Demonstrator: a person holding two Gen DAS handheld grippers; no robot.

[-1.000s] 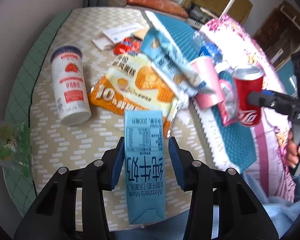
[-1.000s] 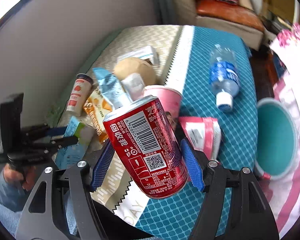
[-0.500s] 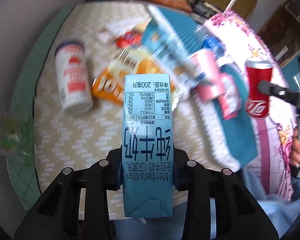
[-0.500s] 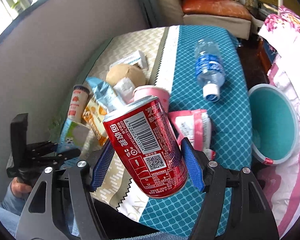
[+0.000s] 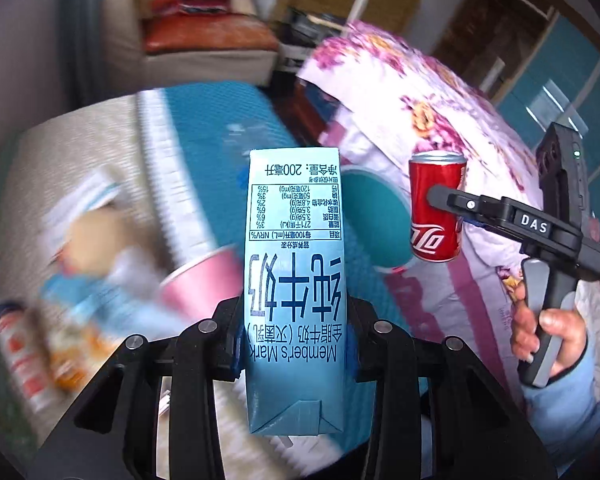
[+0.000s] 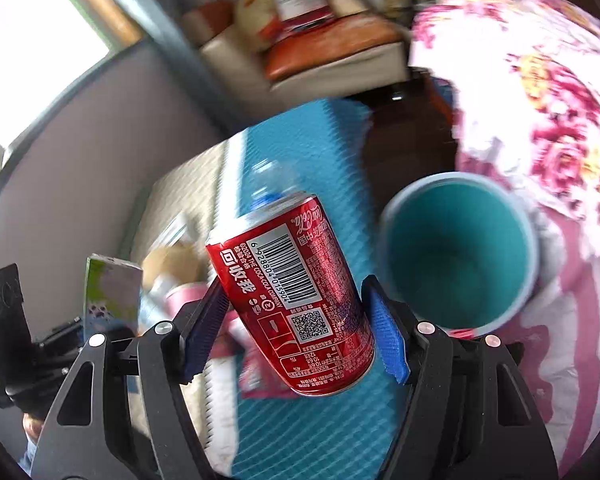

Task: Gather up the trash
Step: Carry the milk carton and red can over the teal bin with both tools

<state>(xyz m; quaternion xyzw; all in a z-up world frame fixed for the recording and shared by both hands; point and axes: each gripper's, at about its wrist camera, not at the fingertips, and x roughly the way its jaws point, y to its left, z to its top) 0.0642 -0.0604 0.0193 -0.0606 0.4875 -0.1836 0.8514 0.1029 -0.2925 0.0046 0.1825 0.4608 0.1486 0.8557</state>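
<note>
Already the left gripper (image 5: 294, 344) clamps the carton (image 5: 295, 280), the right gripper (image 6: 296, 330) the can (image 6: 296, 300); the bin (image 6: 458, 248) at two o'clock looks empty, and the cup (image 5: 204, 286) and wrappers remain.

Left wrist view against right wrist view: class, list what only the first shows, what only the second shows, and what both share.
Only the left wrist view: the printed face of the milk carton clamped in the left gripper, and a hand on the other tool's handle.
Only the right wrist view: a window, and the cola can's barcode.
Both: the cola can clamped in the right gripper, the teal bin, the carton, and the floral cloth.
</note>
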